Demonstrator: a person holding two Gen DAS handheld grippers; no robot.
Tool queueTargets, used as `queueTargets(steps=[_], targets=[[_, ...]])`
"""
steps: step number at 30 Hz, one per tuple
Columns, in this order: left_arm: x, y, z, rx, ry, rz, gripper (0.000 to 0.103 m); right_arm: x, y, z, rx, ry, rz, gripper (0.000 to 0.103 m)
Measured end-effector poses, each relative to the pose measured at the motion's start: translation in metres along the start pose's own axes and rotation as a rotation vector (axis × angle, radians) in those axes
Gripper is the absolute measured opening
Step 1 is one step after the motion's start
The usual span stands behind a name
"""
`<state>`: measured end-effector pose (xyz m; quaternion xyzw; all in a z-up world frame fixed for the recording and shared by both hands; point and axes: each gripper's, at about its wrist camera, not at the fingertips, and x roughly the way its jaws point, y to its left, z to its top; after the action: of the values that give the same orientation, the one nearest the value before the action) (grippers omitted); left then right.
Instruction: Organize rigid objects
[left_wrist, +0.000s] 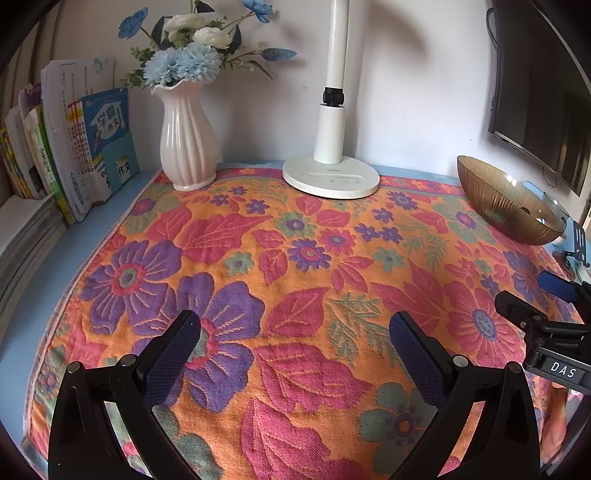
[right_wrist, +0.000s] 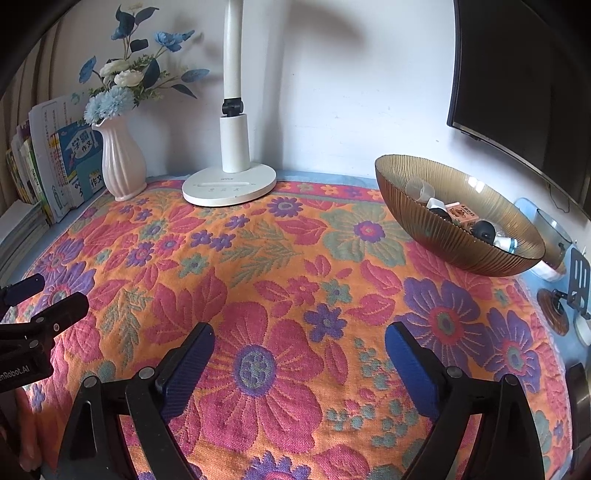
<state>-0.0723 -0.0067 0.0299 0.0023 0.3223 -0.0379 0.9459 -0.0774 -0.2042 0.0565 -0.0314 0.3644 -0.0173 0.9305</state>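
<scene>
Both tools hovered over the flowered cloth (right_wrist: 295, 258) covering the tabletop, angled down toward it, nothing between the fingers of either.

Left tool (left_wrist: 295, 354): released, jaws spread wide, blue pads facing each other over bare cloth. Right tool (right_wrist: 299, 362): likewise released, jaws wide apart, only cloth pattern visible in the gap. In the left wrist view the right tool showed at the right edge; in the right wrist view the left tool showed at the left edge. The two were side by side, apart.

Task items: small rigid objects lay inside the amber ribbed bowl (right_wrist: 424, 221), which sat on the cloth at the far right near the wall. Contents seen from the right wrist view: a clear cup (right_wrist: 419, 188), a small printed box (right_wrist: 461, 216), a dark round piece (right_wrist: 484, 229); other bits too small to identify. From the left wrist view the bowl's inside was mostly hidden by its wall.

Back edge of tabletop: white lamp base (right_wrist: 229, 184) at centre, pink fluted vase (right_wrist: 122, 162) with blue and white flowers to its left, books (left_wrist: 92, 147) standing in the left corner. A dark monitor (right_wrist: 524, 81) hung on the wall above the bowl
</scene>
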Motion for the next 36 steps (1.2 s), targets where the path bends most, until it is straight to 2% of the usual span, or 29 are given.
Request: queueTargets(steps=[10,16,22,27,36], targets=[[0.007,-0.002,0.0,0.01,0.041,-0.019,0.102,0.001,0.0,0.0,0.002,0.007,-0.027,0.096],[0.006,-0.003,0.0,0.012,0.038,-0.015,0.102,0.003,0.002,0.0,-0.002,0.014,-0.035,0.096],[0.017,-0.005,0.0,0.02,0.099,-0.01,0.102,0.006,0.002,-0.001,-0.005,0.027,-0.036,0.099],[0.015,-0.006,-0.001,0.026,0.089,0.017,0.102,0.005,0.003,-0.001,-0.008,0.027,-0.041,0.1],[0.017,-0.006,-0.001,0.028,0.096,0.024,0.102,0.005,0.0,-0.001,-0.006,0.029,-0.039,0.1]])
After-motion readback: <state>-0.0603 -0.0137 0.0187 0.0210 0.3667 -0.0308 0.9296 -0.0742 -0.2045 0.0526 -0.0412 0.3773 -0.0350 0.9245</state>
